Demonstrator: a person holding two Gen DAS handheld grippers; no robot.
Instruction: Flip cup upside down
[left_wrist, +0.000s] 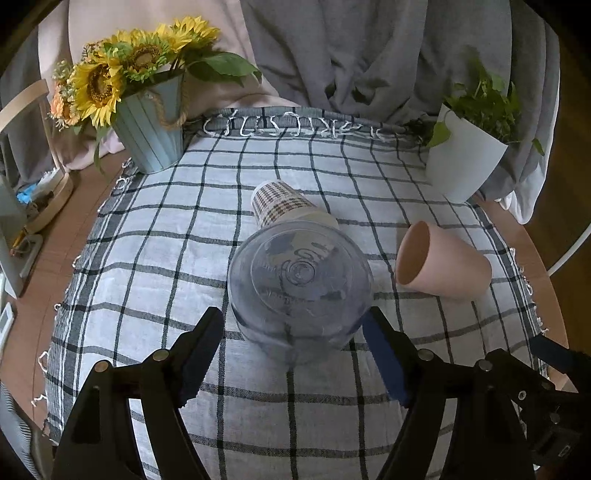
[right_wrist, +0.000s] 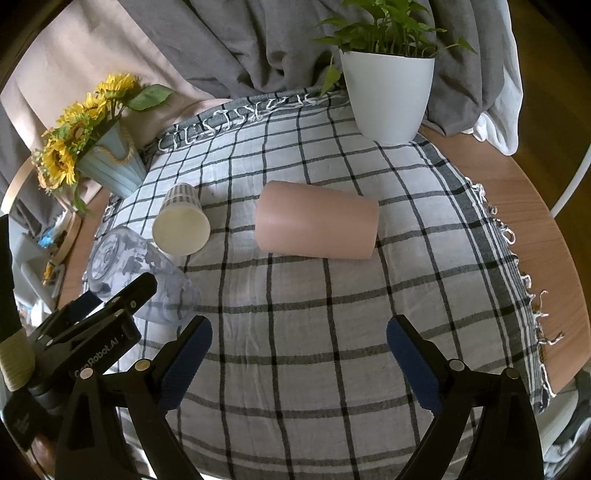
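Black fingers with blue pads of the left gripper (left_wrist: 293, 325) are standing apart, nearest to the lens, and they are holding nothing. Between their tips, slightly ahead, the clear cup (left_wrist: 300, 282) is lying on its side on the checked cloth (left_wrist: 147, 236), with its base turned toward the jaws. Both pads are standing just beside its wall; I cannot tell if they are touching it.

Just behind it, the paper cup (left_wrist: 280, 203) is also lying on its side. To the right of the jaws, the pink cup (left_wrist: 441, 260) is lying apart from them.

In the right wrist view, the right gripper (right_wrist: 299, 347) is also standing open and empty. The clear cup (right_wrist: 142, 271) is lying far to the left of its jaws, and the pink cup (right_wrist: 317, 223) is lying ahead of them, well apart.

I judge that the clear cup is thin plastic: light, smooth, a little slippery and easy to dent. It is probably better to take it across the wall near the stiffer base, with soft pressure, so it is not rolling away.
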